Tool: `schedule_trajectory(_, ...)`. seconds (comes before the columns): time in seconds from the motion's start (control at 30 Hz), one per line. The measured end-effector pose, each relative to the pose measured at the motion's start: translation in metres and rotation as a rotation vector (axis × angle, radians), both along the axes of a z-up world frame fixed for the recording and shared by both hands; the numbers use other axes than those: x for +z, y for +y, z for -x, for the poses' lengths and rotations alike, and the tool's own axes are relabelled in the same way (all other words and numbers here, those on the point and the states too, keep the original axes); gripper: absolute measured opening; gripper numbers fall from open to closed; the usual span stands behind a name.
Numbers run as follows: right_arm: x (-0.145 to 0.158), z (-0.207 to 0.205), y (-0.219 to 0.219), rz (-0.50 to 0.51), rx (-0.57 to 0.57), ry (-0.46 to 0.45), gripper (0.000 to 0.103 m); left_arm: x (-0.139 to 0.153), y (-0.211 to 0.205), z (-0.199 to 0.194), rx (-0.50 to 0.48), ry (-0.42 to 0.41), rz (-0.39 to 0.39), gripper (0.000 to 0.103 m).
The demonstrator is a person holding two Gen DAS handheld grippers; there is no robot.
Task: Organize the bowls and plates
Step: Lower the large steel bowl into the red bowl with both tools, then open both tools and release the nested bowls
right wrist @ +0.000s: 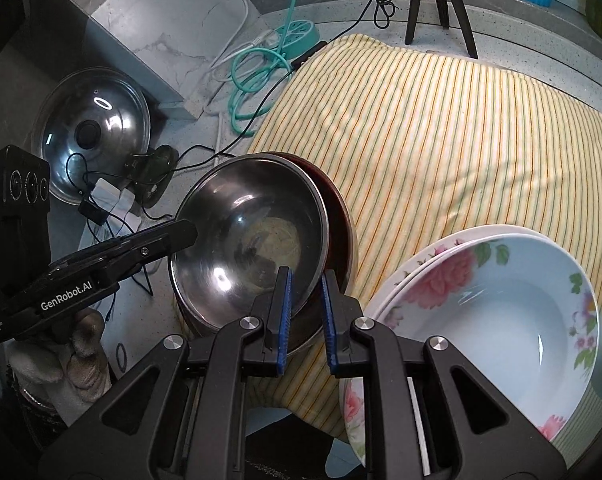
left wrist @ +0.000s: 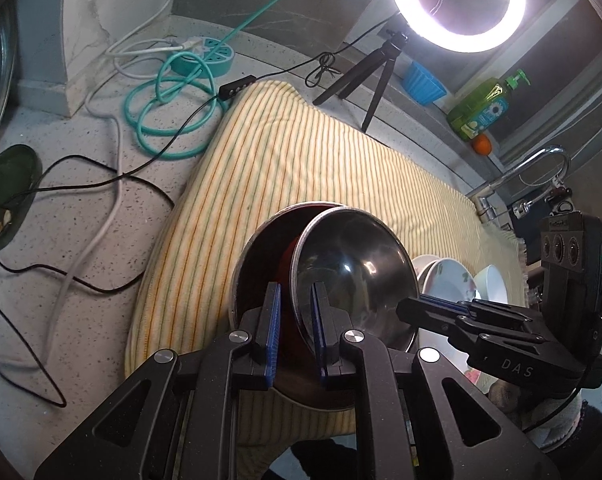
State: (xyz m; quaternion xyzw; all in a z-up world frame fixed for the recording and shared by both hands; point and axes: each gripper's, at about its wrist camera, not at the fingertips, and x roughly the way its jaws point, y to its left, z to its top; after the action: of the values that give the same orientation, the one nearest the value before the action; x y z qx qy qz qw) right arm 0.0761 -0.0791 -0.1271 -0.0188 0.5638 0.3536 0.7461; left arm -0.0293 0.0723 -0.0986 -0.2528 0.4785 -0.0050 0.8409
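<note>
My left claw and right claw each clamp the steel bowl's rim, over a striped cloth.

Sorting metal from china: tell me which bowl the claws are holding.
The steel bowl, gripped at its rim by both the left claw and right claw, over a red-lined bowl. The floral bowls sit untouched beside it.
</note>
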Motion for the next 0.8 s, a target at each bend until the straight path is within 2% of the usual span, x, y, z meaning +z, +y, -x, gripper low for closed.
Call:
schedule_trajectory(0.47, -0.0046, 0.0015, 0.0085, 0.038, 0.023, -0.023, 0.015, -0.0056, 0.0008, -0.0019, 0.000, 0.031, -0.014, 0.013)
schedule_trajectory(0.7, -0.0037, -0.0006, 0.0086, 0.032, 0.020, -0.028, 0.021, -0.0060, 0.0005, -0.0045, 0.000, 0.045, -0.011, 0.023)
schedule_trajectory(0.8, -0.0012, 0.0002, 0.0080, 0.020, 0.024, -0.035, 0.023, -0.0023, -0.0001, -0.0052, -0.006, 0.033, -0.016, 0.023)
